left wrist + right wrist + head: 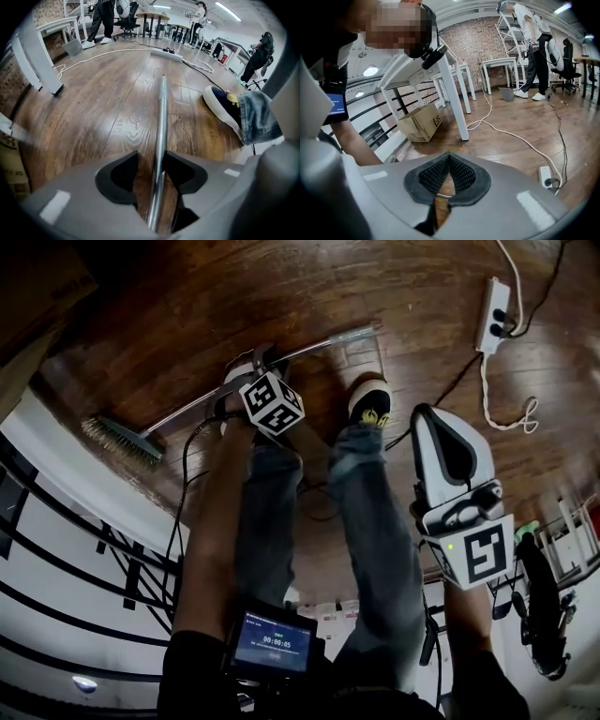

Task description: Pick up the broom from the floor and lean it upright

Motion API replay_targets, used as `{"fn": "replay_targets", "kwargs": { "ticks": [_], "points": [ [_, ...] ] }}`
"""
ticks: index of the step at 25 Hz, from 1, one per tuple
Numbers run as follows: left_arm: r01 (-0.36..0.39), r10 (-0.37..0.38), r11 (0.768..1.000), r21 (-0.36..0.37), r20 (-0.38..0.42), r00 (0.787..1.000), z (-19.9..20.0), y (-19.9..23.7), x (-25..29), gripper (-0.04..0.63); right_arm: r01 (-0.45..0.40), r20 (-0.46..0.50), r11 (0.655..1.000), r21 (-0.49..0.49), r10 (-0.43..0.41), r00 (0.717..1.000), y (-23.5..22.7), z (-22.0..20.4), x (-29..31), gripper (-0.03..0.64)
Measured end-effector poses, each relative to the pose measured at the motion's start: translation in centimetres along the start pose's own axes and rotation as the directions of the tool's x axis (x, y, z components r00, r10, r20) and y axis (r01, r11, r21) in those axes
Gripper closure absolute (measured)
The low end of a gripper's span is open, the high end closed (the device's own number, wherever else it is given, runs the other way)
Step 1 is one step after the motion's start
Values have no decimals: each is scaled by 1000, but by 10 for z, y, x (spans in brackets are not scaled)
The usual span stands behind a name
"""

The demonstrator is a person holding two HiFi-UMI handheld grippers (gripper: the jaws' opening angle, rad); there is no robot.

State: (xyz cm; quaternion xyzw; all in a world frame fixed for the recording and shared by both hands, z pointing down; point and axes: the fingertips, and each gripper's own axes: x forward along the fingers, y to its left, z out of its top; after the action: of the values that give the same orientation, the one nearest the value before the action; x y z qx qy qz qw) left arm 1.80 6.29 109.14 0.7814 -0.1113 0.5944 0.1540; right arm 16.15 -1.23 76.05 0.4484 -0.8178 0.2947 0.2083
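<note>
The floor (187,315) is dark brown wood planking with a glossy grain, and it fills the head view from 9 to 3 o'clock. The person's legs (375,512) in faded blue denim run down its middle, ending in a dark shoe (370,401) with a white sole and a yellow patch.

The broom (161,117) lies flat on the floor. It has a thin, round, polished metal handle and a flat head of stiff, pale bristles (120,439) with green in them. In the head view the head sits at 9 o'clock and the handle slants from it toward 1 o'clock.

The right hand-held gripper (449,157) is a smooth white shell. In the head view it sits at 4 o'clock, well apart from the broom and closer to the camera. It slants downward, and the tips of its ribbed dark pads are pressed together on nothing.

The left hand-held gripper (152,159) is at the end of a bare forearm reaching steeply down. It points at the floor just left of 12 o'clock in the head view and straddles the handle about midway along. Its jaws are spread with the handle between the dark pads. The right pad is just beside the handle or touching it, and a strip of floor shows at the left pad.

A white power strip (494,315) with a looped white cord lies at 1 o'clock.
</note>
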Motion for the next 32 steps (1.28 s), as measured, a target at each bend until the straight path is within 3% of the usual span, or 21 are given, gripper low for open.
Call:
{"fn": "replay_targets", "kwargs": {
  "ticks": [4, 5, 6, 8, 14, 20, 24, 28, 32],
  "points": [
    [-20, 20, 1000, -1, -38, 999, 0, -8, 0, 408, -7, -13, 1000, -22, 6, 1000, 7, -1, -2, 612],
    [-29, 30, 999, 30, -45, 999, 0, -13, 1, 474, -6, -15, 1000, -23, 6, 1000, 8, 0, -2, 612],
    [-47, 51, 996, 71, -53, 997, 0, -17, 2, 499, -6, -14, 1000, -24, 6, 1000, 8, 1, -3, 612],
    [-78, 85, 991, 110, -61, 994, -1, -21, 4, 501, -6, -8, 1000, -23, 6, 1000, 8, 2, -5, 614],
    [-88, 90, 992, 86, -25, 996, 6, -11, -14, 500, 7, 4, 1000, -11, -6, 1000, 5, 3, -14, 614],
    [-156, 158, 987, -31, 102, 982, 43, 38, -116, 502, 1, 63, 1000, 20, -2, 998, 24, 57, -39, 613],
    [-237, 275, 954, -182, 219, 936, 77, 99, -222, 502, -26, 135, 1000, -5, 27, 990, 49, 124, -61, 612],
    [-257, 367, 903, -346, 305, 879, 89, 122, -325, 502, -55, 132, 997, -45, 61, 989, 84, 179, -94, 612],
    [-296, 507, 823, -485, 392, 767, 96, 152, -404, 502, -89, 162, 986, -137, 111, 980, 109, 230, -108, 612]
  ]
}}
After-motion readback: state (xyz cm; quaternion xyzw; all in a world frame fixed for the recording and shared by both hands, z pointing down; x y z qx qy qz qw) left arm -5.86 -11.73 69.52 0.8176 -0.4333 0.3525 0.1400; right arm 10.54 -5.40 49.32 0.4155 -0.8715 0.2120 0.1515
